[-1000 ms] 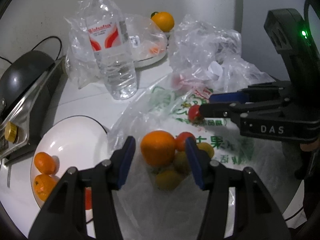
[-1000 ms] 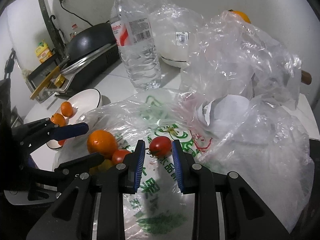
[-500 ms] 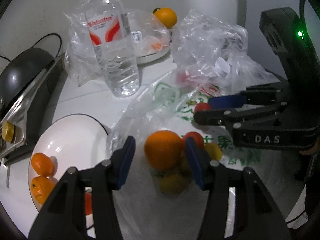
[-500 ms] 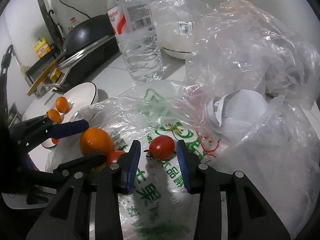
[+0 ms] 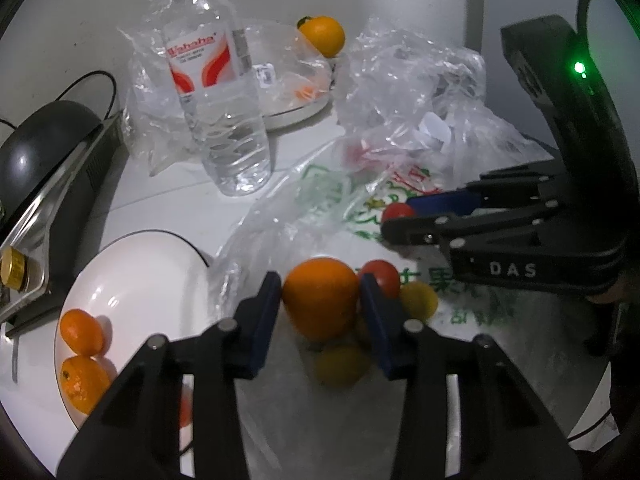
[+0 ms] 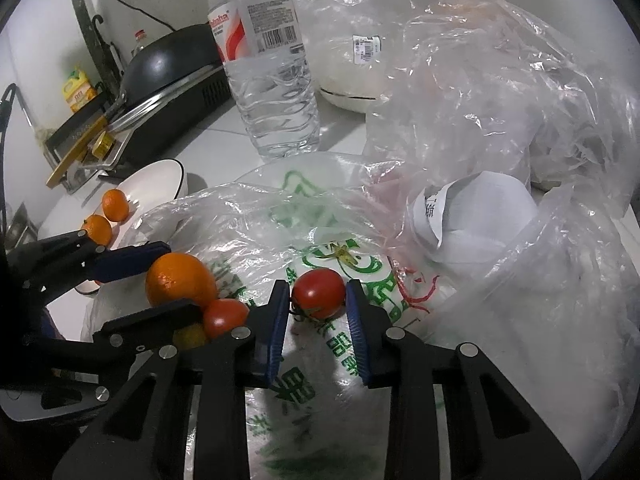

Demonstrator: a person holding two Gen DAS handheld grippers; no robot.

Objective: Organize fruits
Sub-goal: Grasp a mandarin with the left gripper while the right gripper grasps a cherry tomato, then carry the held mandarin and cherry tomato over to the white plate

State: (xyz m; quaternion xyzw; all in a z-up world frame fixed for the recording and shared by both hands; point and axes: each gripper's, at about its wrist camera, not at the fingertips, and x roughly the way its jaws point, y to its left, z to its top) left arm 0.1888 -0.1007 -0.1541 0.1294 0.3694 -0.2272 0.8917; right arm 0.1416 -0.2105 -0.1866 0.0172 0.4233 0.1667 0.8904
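Orange sits clamped between my left gripper pads on the printed plastic bag, beside the white plate near the worktop's left edge. Right wrist view: my right gripper pinches a cherry tomato on that bag.

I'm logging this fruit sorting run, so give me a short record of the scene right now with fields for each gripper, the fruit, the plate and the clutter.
left gripper: fingers on both sides of the large orange, looks closed on it
right gripper: fingers flanking a red tomato, contact unclear
loose fruit: second tomato and yellow fruits beside the orange, on the printed plastic bag
white plate: holds two small oranges
clutter: water bottle, crumpled clear bags, black pan
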